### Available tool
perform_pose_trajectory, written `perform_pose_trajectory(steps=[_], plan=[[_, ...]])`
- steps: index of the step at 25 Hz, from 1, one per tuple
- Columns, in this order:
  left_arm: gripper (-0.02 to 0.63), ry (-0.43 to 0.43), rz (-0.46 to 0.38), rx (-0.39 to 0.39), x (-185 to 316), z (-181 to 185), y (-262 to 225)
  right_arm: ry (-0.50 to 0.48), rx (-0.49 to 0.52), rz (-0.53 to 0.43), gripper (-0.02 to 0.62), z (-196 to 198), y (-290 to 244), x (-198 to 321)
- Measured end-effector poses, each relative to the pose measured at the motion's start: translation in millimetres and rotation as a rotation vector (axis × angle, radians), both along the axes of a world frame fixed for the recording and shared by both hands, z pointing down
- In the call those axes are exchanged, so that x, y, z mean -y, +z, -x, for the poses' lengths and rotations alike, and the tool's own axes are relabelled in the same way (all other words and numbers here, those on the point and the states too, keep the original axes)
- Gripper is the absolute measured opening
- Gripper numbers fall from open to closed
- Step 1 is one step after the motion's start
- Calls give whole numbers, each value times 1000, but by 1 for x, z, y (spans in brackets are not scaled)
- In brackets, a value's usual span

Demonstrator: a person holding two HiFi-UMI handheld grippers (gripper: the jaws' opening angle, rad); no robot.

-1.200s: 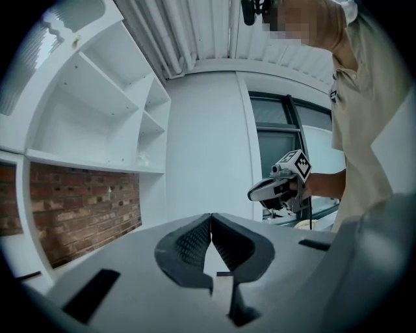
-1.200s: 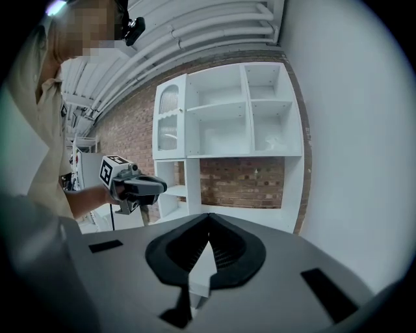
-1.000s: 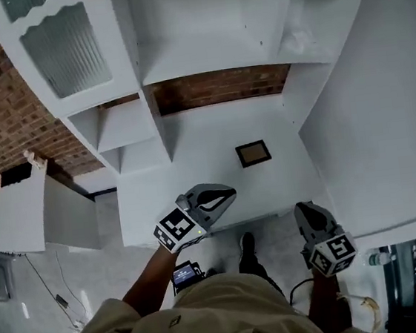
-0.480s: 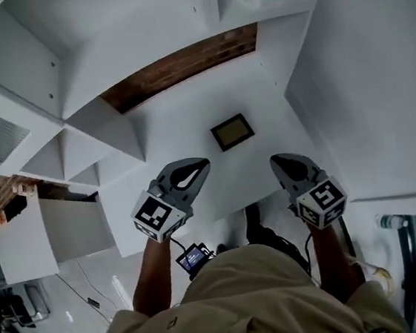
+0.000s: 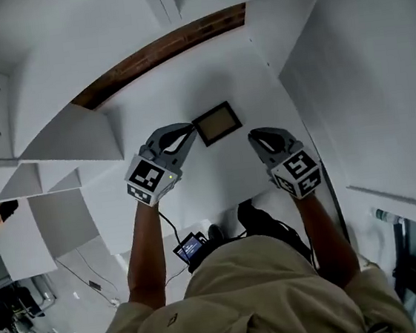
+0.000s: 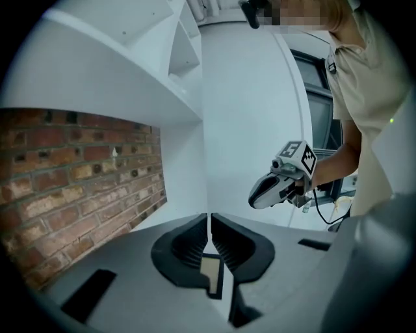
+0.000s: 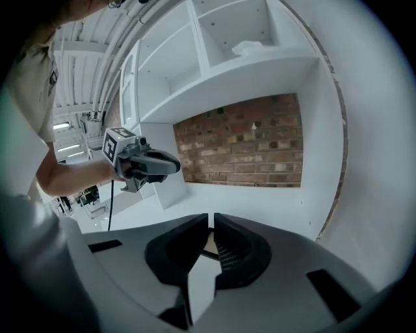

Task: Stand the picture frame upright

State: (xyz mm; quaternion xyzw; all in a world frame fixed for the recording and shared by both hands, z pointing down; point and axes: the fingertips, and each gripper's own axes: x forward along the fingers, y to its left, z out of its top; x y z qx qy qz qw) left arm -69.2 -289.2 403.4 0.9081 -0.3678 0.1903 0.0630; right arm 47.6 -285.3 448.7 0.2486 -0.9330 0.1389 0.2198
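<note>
The picture frame (image 5: 217, 123) lies flat on the white desk (image 5: 196, 193). The left gripper (image 5: 187, 133) and the right gripper (image 5: 255, 136) are squeezed closed, holding nothing.

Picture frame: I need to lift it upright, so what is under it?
The picture frame lies flat, face up, on the white shelf, with nothing else showing beneath it. Its back, and any stand there, are covered.
</note>
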Motion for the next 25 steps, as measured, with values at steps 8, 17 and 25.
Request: perform_pose_trajectory(steps=[8,17,25], plan=[[9,52,186,108,60,-8,121,-24,-67,104,37,3,99,38],[17,98,325,203,110,-12,220,-41,-165,179,100,2,192,53],[17,161,417,204,135,-15,267,-116,-285,183,104,10,232,61]])
